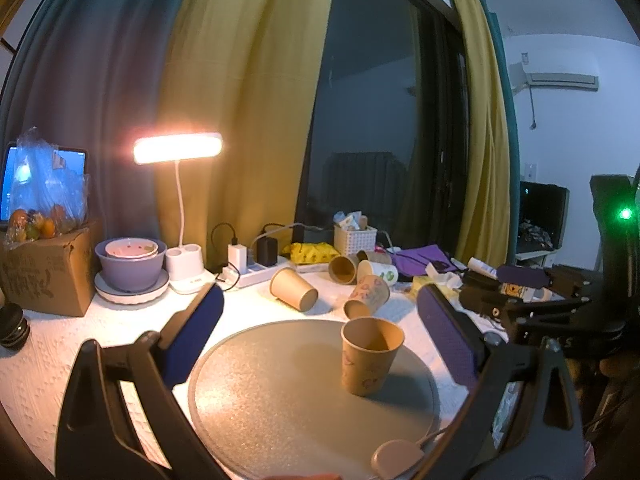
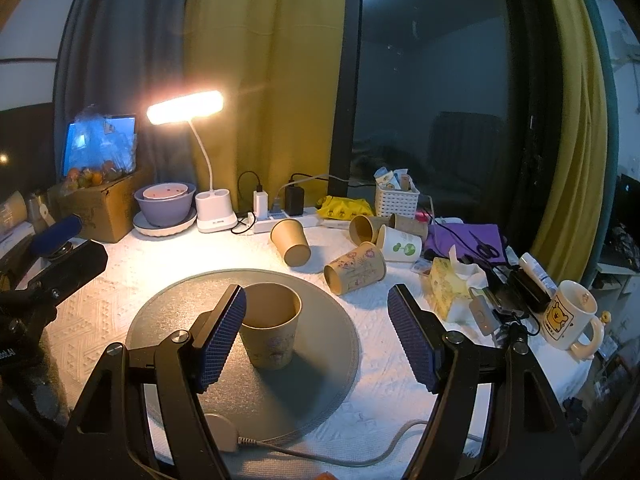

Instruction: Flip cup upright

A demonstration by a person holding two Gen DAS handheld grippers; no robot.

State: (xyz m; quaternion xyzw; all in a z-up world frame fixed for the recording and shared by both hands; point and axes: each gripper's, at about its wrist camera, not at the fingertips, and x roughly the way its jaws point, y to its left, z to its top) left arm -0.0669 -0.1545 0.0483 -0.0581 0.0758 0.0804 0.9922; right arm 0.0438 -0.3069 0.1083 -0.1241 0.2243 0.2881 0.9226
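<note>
Both wide open, holding nothing: left claw (image 1: pixel 320 312) and right claw (image 2: pixel 317 322). Upright on round grey mat (image 2: pixel 168 320) near desk's front edge: brown paper cup (image 2: pixel 270 326). Farther back, toward rear edge, several tipped paper cups (image 2: pixel 354 267).

Bare grey mat (image 2: pixel 328 344) lay open at frame centre, right of the upright paper cup (image 2: pixel 271 326). Toppled cups (image 2: pixel 354 267) crowded the upper centre, and a tissue box (image 2: pixel 448 288) blocked the right.
</note>
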